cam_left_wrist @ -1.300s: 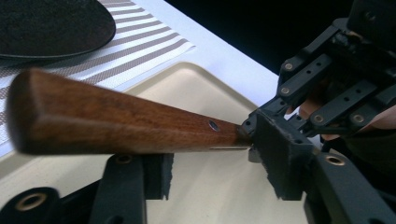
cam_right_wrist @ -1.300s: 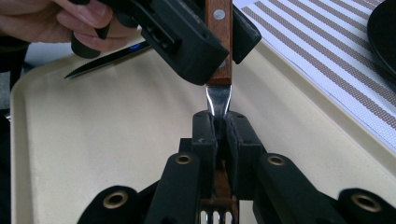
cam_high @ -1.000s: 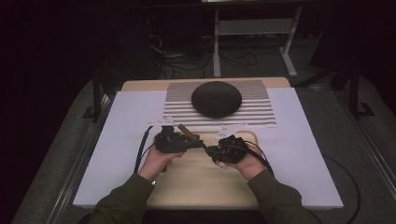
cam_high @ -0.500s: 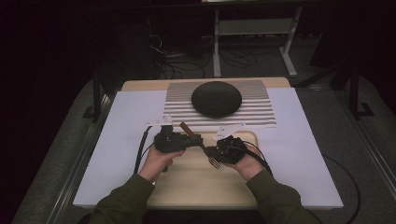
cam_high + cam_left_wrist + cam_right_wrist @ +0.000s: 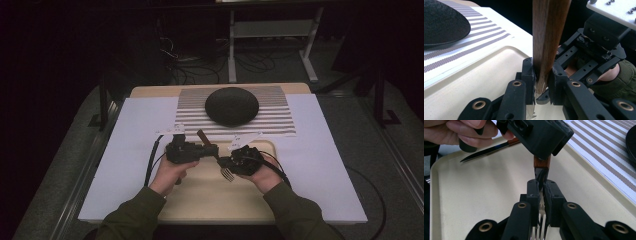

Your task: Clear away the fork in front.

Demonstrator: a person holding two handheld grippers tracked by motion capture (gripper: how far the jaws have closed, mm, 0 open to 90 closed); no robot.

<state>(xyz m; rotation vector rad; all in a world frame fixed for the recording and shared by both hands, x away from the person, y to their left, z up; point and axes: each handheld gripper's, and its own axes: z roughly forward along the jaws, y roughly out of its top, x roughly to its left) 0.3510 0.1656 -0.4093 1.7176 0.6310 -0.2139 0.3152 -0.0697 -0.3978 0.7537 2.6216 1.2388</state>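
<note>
Over the cream tray (image 5: 200, 200), near its far edge, both grippers hold one fork (image 5: 226, 172) between them. The left gripper (image 5: 212, 149) has just been closing, and in the left gripper view its jaws press from both sides on the fork's brown wooden handle (image 5: 549, 37), which rises steeply up out of the jaws. The right gripper (image 5: 226, 162) has its jaws drawn narrow on the metal neck of the fork; in the right gripper view the tines (image 5: 540, 226) hang below the pads and the brown end of the handle shows just past them, where the left gripper takes over. In the high view the fork runs slantwise from the handle end at the far left down to the tines at the near right, clear of the tray floor as far as can be told. A knife (image 5: 486, 150) with a dark blade lies on the tray under the person's left hand (image 5: 170, 172). Beyond the tray, a dark round bowl (image 5: 231, 105) sits on a striped mat (image 5: 280, 117), well apart from the grippers, all on a white table cover (image 5: 130, 140).
</note>
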